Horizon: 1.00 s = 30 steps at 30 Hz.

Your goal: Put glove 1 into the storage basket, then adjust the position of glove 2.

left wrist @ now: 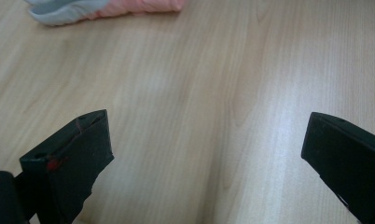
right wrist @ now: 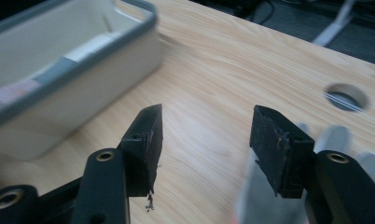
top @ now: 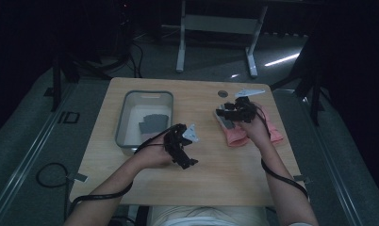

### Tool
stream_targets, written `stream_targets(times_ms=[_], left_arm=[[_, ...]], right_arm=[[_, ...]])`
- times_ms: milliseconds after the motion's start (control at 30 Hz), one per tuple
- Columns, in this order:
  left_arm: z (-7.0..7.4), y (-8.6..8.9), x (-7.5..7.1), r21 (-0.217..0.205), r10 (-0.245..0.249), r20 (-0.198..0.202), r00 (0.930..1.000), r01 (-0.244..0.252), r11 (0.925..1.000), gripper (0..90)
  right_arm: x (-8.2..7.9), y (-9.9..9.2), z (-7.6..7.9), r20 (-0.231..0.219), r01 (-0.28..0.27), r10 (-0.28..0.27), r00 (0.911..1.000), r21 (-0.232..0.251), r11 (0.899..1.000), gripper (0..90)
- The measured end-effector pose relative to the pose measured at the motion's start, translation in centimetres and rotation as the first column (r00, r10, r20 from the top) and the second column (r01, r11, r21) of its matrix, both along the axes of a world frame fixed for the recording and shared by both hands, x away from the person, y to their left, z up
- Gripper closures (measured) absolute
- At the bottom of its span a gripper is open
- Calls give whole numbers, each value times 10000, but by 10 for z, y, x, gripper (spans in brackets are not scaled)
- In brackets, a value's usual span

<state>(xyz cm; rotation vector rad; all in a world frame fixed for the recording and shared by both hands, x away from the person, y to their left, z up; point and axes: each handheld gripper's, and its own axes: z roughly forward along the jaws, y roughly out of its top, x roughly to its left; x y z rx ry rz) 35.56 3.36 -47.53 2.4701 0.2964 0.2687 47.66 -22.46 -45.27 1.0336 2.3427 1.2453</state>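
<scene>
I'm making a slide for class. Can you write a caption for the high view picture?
Two hand-held grippers over a wooden table: the right gripper reaches a pink cloth; the left gripper waits beside a bin.

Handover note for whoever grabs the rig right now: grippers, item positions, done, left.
Left gripper: open, empty, over bare wood of the table in front of the bin.
Right gripper: open, empty, over the pink-and-grey cloth pile at the table's right.
Grey bin at left: a dark grey folded piece already lies inside.
Done: apparently that one piece binned.
Left: probably grip a piece from the pile and move it to the bin; nothing is gripped yet.
</scene>
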Motion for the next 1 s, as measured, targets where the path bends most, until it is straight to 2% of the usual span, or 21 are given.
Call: stream_targets(times_ms=[100,200,300,333,400,433,500,600,667,700,800,833,867,1000], left_arm=[[-5,-4,-5,-60,52,-91,9999,-52,10000,14],[-13,-8,-11,148,127,-20,9999,-127,9998,14],[-19,-10,-16,181,106,-142,9998,-104,9998,14],[-22,-11,-19,218,121,-157,9998,-118,9997,14],[-27,-12,-23,356,125,-123,9998,-121,9993,14],[-31,-12,-26,447,167,-90,9998,-163,9989,14],[-36,-11,-29,356,287,-278,9992,-277,9990,14],[-42,-10,-32,291,266,-331,9991,-256,9992,14],[-50,-11,-38,398,283,-337,9990,-269,9988,14],[-50,-11,-38,398,283,-337,9990,-269,9988,14],[-60,-12,-44,332,359,-386,9986,-346,9989,14],[-60,-12,-44,332,359,-386,9986,-346,9989,14],[-66,-12,-46,224,405,-603,9974,-392,9990,14],[-72,-11,-49,183,477,-689,9965,-466,9987,14]], right_arm=[[3,-13,-4,31,325,-325,9995,-252,9992,483],[7,-25,-9,-101,549,-553,9984,-377,9978,501],[9,-31,-13,-159,655,-663,9977,-482,9967,502],[12,-36,-18,-161,743,-758,9970,-785,9941,506],[13,-38,-19,-175,755,-773,9969,-863,9934,513],[15,-40,-21,-191,795,-820,9965,-1062,9912,517],[16,-41,-23,-202,776,-807,9965,-1267,9889,518],[18,-42,-24,-129,777,-805,9967,-1488,9858,518],[21,-42,-26,-33,889,-910,9958,-1824,9792,523],[21,-42,-26,-33,889,-910,9958,-1824,9792,523],[24,-43,-32,-137,917,-970,9952,-2196,9713,528],[25,-43,-35,-221,853,-924,9955,-2220,9713,528],[25,-42,-37,-328,828,-925,9952,-2253,9708,528],[25,-38,-37,-400,641,-747,9964,-2209,9732,528]])
